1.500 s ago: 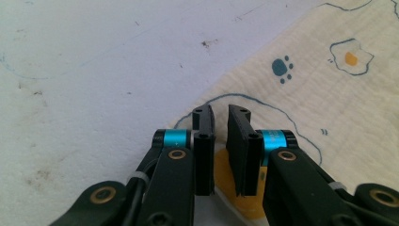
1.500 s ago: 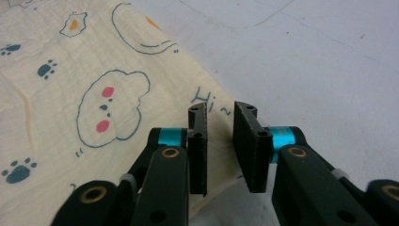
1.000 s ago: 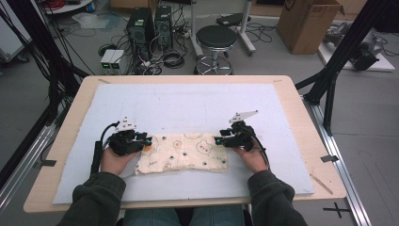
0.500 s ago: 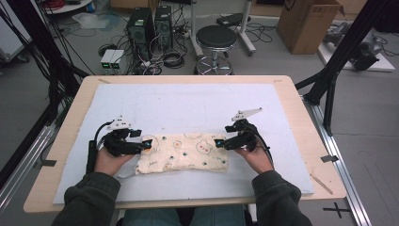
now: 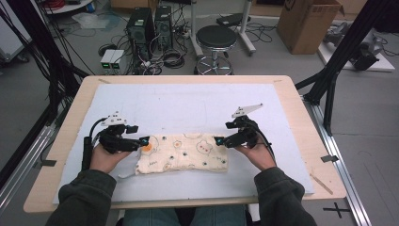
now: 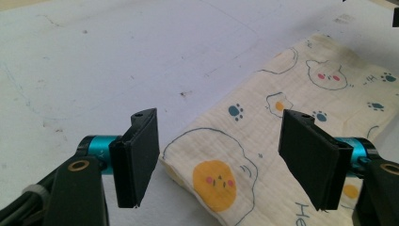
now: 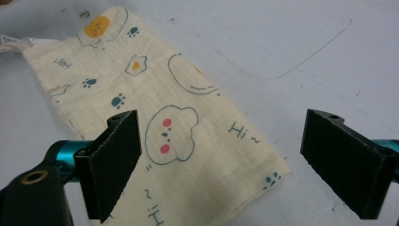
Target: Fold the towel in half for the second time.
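Cream cloth [image 5: 182,153] printed with eggs and bears lies flat on the white-covered worktop [image 5: 188,103], near the person's edge — its long axis running side to side. Left tongs [image 5: 144,141] and right tongs [image 5: 219,140] hover at its two short ends, jaws just opened wide, gripping nothing.

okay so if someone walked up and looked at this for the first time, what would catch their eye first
Most likely the cream cloth printed with fried eggs, bears and paw prints, lying folded flat on the white mat near the person's edge of the table. A hand-held left gripper and right gripper flank its two short ends; their jaws have just been opening and now stand wide above the cloth, gripping nothing.
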### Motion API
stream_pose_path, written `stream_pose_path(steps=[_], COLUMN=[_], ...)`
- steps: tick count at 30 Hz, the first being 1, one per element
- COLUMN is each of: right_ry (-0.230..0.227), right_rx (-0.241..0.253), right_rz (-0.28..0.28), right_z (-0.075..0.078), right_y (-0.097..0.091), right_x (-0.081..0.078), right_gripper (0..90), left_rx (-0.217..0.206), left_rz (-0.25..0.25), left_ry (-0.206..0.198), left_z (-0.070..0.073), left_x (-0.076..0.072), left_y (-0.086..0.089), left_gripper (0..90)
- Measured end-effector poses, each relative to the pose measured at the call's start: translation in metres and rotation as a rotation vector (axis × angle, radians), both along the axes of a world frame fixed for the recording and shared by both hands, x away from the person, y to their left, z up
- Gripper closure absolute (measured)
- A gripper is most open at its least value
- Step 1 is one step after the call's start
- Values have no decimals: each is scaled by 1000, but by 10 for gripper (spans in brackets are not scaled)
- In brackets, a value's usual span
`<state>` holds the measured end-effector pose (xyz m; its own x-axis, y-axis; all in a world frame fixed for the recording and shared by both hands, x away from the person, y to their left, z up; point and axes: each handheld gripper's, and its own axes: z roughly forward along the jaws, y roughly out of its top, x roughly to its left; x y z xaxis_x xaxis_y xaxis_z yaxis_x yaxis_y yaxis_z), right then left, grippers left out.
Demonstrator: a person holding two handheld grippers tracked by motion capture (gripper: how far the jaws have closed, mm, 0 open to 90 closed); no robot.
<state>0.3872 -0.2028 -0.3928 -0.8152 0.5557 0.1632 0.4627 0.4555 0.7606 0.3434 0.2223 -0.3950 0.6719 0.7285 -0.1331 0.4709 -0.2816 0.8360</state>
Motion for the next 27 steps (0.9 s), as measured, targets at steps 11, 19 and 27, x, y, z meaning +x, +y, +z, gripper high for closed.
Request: stream_pose_path(steps=[11, 19, 27], right_ry=[6, 47, 93], right_rx=[-20, -31, -36], right_rz=[-32, -64, -50], right_z=[1, -9, -17], right_y=[-6, -10, -12], right_x=[18, 33, 43], right_gripper=[123, 165, 399], left_rx=[1, 3, 40], left_rz=[11, 27, 27], left_ry=[21, 54, 79], left_z=[2, -6, -18], left_x=[15, 30, 40], left_y=[3, 6, 3], left_gripper=[310, 336, 431])
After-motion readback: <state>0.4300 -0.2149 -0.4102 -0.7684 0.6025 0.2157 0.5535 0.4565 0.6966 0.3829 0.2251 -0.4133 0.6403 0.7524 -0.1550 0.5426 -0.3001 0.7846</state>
